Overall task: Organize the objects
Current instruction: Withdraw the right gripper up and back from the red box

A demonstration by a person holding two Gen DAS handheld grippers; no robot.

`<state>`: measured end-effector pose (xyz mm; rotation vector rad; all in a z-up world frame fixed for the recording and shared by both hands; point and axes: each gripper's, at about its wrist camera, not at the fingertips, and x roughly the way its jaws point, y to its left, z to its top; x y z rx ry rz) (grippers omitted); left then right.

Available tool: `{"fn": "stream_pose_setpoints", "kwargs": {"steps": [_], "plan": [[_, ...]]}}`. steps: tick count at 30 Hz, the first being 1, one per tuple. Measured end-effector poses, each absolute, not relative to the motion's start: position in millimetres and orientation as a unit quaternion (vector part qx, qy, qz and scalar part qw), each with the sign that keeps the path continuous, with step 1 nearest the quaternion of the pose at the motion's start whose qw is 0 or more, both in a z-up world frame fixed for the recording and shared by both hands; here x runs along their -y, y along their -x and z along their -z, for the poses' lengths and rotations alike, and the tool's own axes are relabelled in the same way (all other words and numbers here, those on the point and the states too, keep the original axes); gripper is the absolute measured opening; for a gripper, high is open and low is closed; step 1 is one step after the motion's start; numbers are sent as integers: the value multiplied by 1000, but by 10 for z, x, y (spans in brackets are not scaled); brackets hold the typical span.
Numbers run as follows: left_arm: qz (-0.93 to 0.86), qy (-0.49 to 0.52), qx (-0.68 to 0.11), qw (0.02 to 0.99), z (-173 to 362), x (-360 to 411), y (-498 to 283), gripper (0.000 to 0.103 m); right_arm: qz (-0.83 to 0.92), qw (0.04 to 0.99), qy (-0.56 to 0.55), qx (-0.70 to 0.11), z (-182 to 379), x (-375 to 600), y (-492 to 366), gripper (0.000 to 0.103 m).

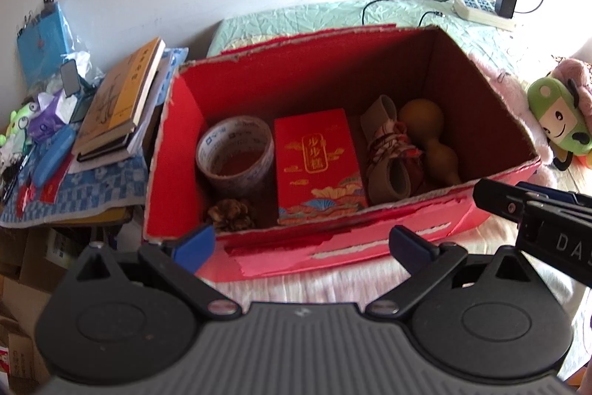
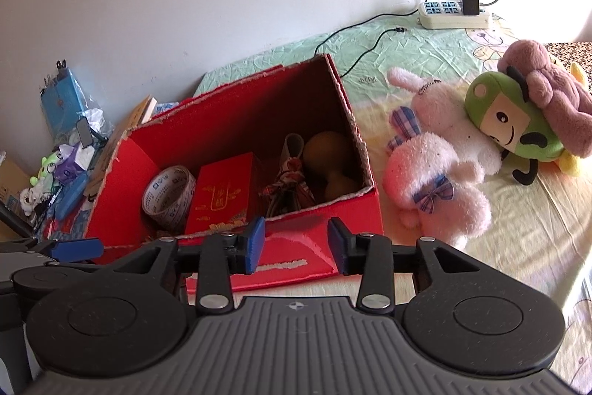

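An open red cardboard box stands on the bed. Inside lie a roll of printed tape, a pine cone, a red and gold packet, a small patterned cloth shoe and a brown gourd. My left gripper hovers at the box's near wall, open wide with nothing between its blue pads. My right gripper is also at the near wall, open and empty. It shows at the right edge of the left wrist view too. One finger of the left gripper shows at lower left.
A pink plush rabbit and a green plush toy lie on the bed right of the box. A power strip with a charger and cables sits by the wall. A stack of books and small clutter crowd the left side.
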<state>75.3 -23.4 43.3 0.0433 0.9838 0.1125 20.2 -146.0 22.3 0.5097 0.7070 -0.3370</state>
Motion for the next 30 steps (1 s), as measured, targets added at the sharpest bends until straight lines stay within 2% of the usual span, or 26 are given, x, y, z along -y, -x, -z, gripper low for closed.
{"fn": "stream_pose_setpoints", "kwargs": {"steps": [30], "plan": [[-79,-21,-500,862,-194,367,-688,101,150,876,-249,-385,2,1529,-151,45]]}}
